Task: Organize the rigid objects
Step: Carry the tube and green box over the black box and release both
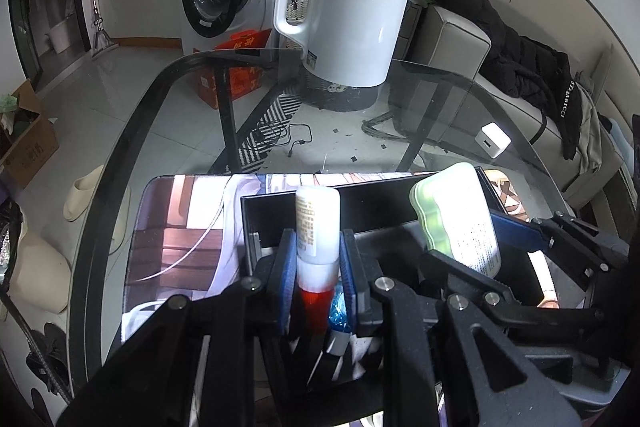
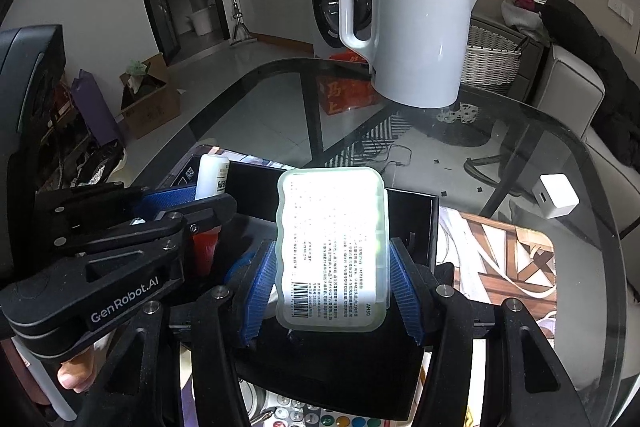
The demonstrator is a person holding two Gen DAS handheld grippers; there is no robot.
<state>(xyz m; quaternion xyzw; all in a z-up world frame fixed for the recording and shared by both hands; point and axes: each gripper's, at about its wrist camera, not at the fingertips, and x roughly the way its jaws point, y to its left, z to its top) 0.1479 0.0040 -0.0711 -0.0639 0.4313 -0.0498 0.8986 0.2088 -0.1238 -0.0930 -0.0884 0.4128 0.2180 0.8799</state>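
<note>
Left gripper: My blue-padded jaws are clenched on the white cylindrical plastic bottle with a red cap. I grip it low on the body, just above the cap, with the cap end toward me and the base pointing away.

Right gripper: My jaws are clamped on the two long edges of the flat pale-green translucent plastic case with a printed label and barcode. I judge the edge grip is chosen so the broad face stays free to lie down flat.

Black rectangular open box: It sits directly beneath both held items, on the printed desk mat. Both grippers point steeply down into it, side by side and close together, so I judge it to be the destination for both.

Blue crinkled item: It lies in the box beside the bottle cap; what it is cannot be told.

Step in hand: Lowering both items into the box; neither is released.

Risk: The grippers are nearly touching, so opening one may nudge the other.

Round glass table: It carries the mat, a small white cube-shaped charger well apart to the right, and, farthest off, the tall white plastic electric kettle.
</note>
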